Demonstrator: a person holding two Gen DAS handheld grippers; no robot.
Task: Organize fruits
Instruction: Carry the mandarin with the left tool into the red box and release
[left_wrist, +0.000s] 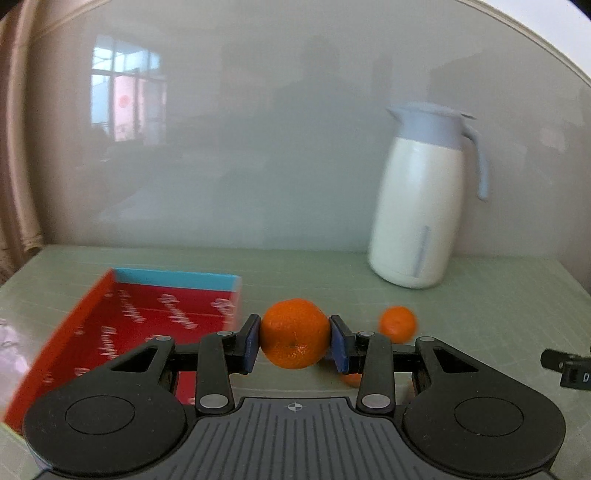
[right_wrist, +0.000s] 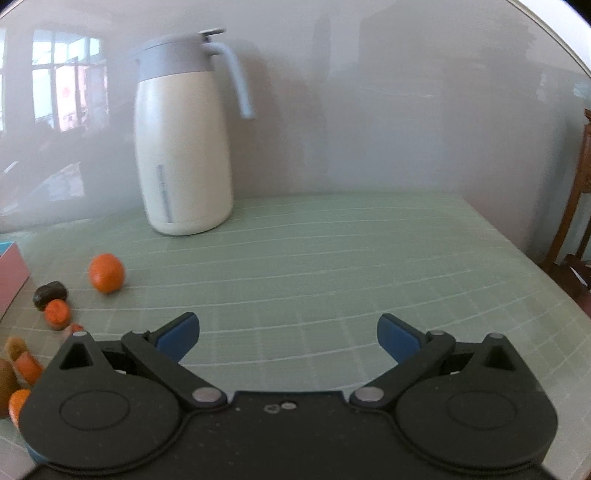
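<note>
**A:** So we've got an orange (left_wrist: 294, 334) pinched between the pads of the left claw (left_wrist: 295, 341), lifted off the green surface (left_wrist: 480, 314). The red box (left_wrist: 147, 325) sits just left of it, open side up. How do we land this without making a mess?

**B:** We'd say swing left until the fruit is clearly over the red floor, past the box's right wall, then go down low before letting go. It's round, so dropped from a height it'll probably roll or bounce out. Keep the squeeze gentle too, the skin looks soft.

**A:** And the right claw (right_wrist: 288, 338)?

**B:** Spread wide with nothing in it, hanging over a bare stretch of surface, to the right of the loose fruit. We'd keep it out of the left one's way and line it up on the next piece.

**A:** Count time. What do we see?

**B:** One box, nothing in the part we can see. One white jug (right_wrist: 184, 147) at the far side by the wall. Oranges: one held, plus one loose (right_wrist: 106, 272) on the surface near the jug. Then one dark brownish lump (right_wrist: 50, 293) and a cluster of smaller orange pieces (right_wrist: 57, 314) at the near left, about four showing, though some are cut off by the claw and the frame edge, so we can't be sure. There's also something fuzzy and brown at the edge, maybe a kiwi.
</note>
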